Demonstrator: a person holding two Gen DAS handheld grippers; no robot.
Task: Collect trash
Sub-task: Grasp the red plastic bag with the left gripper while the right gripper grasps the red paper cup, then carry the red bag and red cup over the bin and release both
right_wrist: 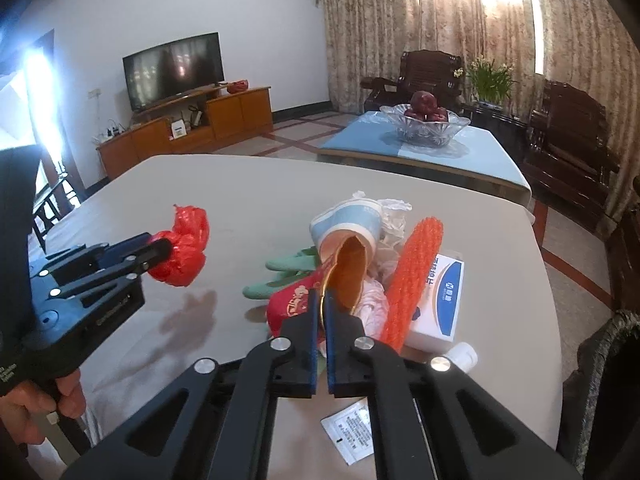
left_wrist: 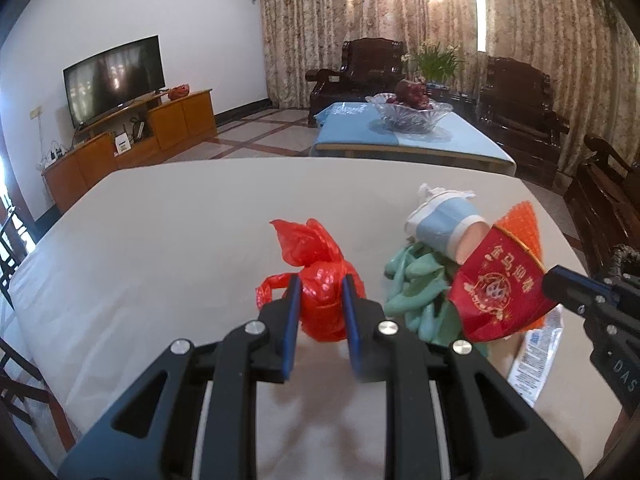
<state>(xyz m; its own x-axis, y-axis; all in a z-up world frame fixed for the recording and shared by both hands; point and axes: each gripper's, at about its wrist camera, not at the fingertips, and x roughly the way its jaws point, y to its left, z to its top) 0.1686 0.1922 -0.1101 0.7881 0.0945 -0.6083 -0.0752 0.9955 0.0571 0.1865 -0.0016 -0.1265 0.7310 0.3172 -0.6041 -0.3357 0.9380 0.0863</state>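
My left gripper (left_wrist: 320, 284) is clamped on the red plastic bag (left_wrist: 320, 300), a knotted bundle pinched between both blue pads and held clear of the table (left_wrist: 160, 220); from the right wrist view its shadow falls on the beige cloth beneath it. A hand (right_wrist: 36, 412) grips the tool's handle at the frame's lower left.

Right of the bag lies the trash pile, resting on the table. Its contents, in order: green rubber gloves (left_wrist: 416, 292), a tipped blue-and-white paper cup (left_wrist: 448, 228) with crumpled white tissue (right_wrist: 394, 216) behind it, an orange mesh sleeve (right_wrist: 416, 276), and a white medicine box (right_wrist: 440, 300). A small white sachet (right_wrist: 352, 432) lies nearest me.

My right gripper (right_wrist: 321, 300) has its fingers pressed together on the gold-trimmed edge of the red paper bowl (left_wrist: 500, 292), which sits against the gloves and cup.
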